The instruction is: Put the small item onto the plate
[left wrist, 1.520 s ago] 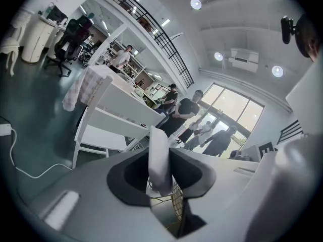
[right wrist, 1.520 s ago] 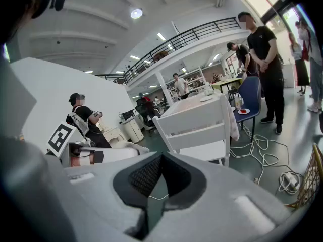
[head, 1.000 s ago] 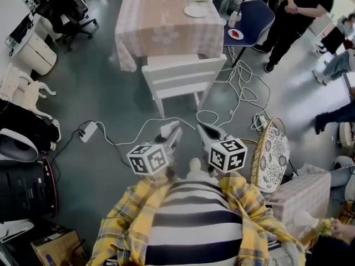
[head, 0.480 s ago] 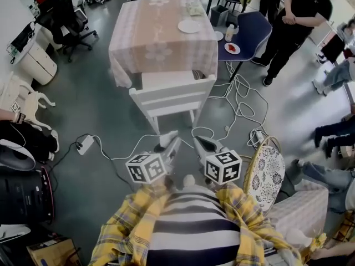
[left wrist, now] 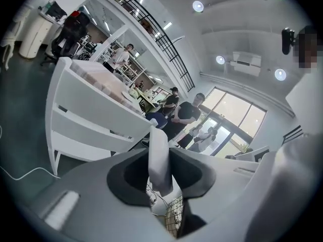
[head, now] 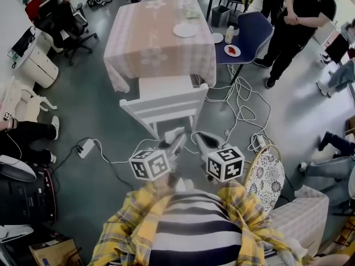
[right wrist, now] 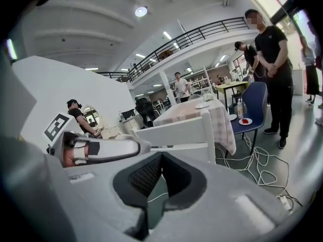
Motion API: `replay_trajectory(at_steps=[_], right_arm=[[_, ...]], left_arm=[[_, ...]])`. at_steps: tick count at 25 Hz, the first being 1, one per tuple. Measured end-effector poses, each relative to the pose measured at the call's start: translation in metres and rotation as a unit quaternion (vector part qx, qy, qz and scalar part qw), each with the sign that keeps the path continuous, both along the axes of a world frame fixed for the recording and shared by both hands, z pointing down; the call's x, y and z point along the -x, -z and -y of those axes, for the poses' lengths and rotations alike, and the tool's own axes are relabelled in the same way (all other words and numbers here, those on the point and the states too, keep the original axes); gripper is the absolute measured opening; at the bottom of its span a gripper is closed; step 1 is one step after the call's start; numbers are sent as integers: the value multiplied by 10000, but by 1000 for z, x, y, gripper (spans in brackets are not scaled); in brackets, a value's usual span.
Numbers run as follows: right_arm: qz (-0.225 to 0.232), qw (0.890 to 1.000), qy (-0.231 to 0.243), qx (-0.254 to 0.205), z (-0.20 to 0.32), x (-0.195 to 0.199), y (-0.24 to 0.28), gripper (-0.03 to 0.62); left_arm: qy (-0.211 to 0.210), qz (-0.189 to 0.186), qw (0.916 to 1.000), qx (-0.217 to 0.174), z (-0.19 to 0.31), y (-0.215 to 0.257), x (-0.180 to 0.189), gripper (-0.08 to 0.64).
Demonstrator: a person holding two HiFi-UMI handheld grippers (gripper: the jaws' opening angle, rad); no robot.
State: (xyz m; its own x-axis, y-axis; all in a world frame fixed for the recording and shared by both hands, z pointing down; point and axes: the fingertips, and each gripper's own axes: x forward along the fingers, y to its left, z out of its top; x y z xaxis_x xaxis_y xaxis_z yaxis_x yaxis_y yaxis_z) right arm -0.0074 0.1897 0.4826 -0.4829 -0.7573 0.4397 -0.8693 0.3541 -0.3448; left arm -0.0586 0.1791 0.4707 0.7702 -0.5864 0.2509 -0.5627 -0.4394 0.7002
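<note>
A white plate [head: 184, 30] lies on the table with the pink checked cloth [head: 150, 54] far ahead; it also shows in the right gripper view as plate [right wrist: 203, 105]. My left gripper [head: 178, 139] is held in front of my body, shut on a small white item [head: 172, 132]. That item [left wrist: 159, 160] stands upright between the pads in the left gripper view. My right gripper [head: 198, 137] is beside it, its pads together at the tips with nothing between them [right wrist: 159, 158]. A white wooden chair [head: 166, 101] stands between both grippers and the table.
Cables [head: 238, 101] lie looped on the grey floor to the right of the white chair. A blue chair [head: 249, 21] carries a small plate with something red [head: 232, 50] and a bottle [head: 229, 34]. A person in black [head: 302, 13] stands beside it. A cushioned wicker chair [head: 266, 173] is at my right.
The white chair and the table have drawn nearer and slid lower in the head view as I move forward. Both grippers keep their pose and the left keeps its hold.
</note>
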Motion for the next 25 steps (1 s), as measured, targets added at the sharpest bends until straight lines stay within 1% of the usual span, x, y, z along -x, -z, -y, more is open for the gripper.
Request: replay_trajectory(at_steps=[5,9,14,20,25], right_arm=[[2,9999,-109,-88,34,-12,9,-2],[-80,9996,-208,-176,71,-25,17,-2],[-210,9986,-351,-336,123,-37,33,-2],[-325,9967,-472,-571,177,-45,57,-2],[-603,9939,-553,-742,220,-54,71,-2]], left_arm=[[-161,-134,9997,-140,34,16,-16,103],[-354,-255,9989,-159,72,25,-28,103],[-449,-287,9982,-283,120,40,-34,103],[-632,-491,9960,-403,168,60,-37,103],[-666,-523,9950,-529,211,73,-35,103]])
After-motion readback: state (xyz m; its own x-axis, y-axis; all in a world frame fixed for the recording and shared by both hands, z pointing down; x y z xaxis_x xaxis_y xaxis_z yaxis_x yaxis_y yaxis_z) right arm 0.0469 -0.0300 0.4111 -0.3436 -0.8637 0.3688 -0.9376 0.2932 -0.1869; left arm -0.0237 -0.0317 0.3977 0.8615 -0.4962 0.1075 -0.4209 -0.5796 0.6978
